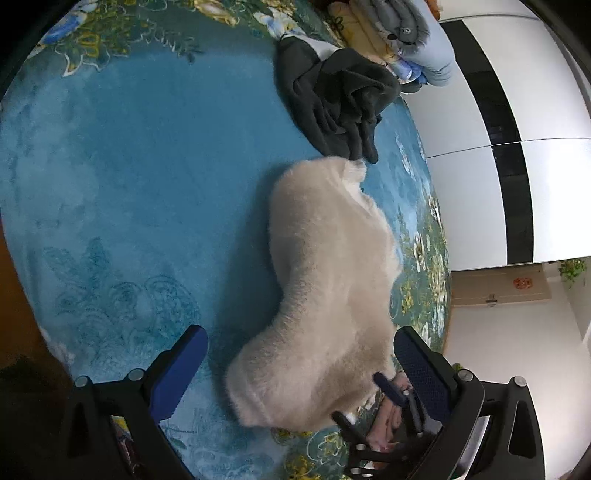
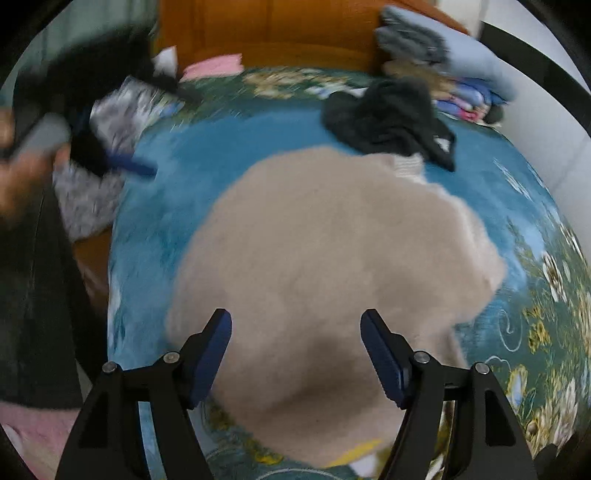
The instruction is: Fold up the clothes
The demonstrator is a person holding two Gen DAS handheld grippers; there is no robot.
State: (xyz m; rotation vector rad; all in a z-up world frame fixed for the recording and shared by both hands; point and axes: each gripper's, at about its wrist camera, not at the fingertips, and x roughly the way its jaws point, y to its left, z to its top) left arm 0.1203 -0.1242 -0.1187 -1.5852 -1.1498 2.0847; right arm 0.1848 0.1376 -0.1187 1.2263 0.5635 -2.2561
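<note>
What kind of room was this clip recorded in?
Most likely a bedroom: a blue floral bedspread covers a bed with an orange wooden headboard, folded quilts are stacked at one corner, and a white-and-black wardrobe stands alongside. A fluffy cream sweater lies on top.

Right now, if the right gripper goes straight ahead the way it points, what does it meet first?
Most likely the fluffy beige sweater: the open right gripper frames it between its fingers. The crumpled dark grey garment lies beyond. Depth is uncertain and the view is blurred.
</note>
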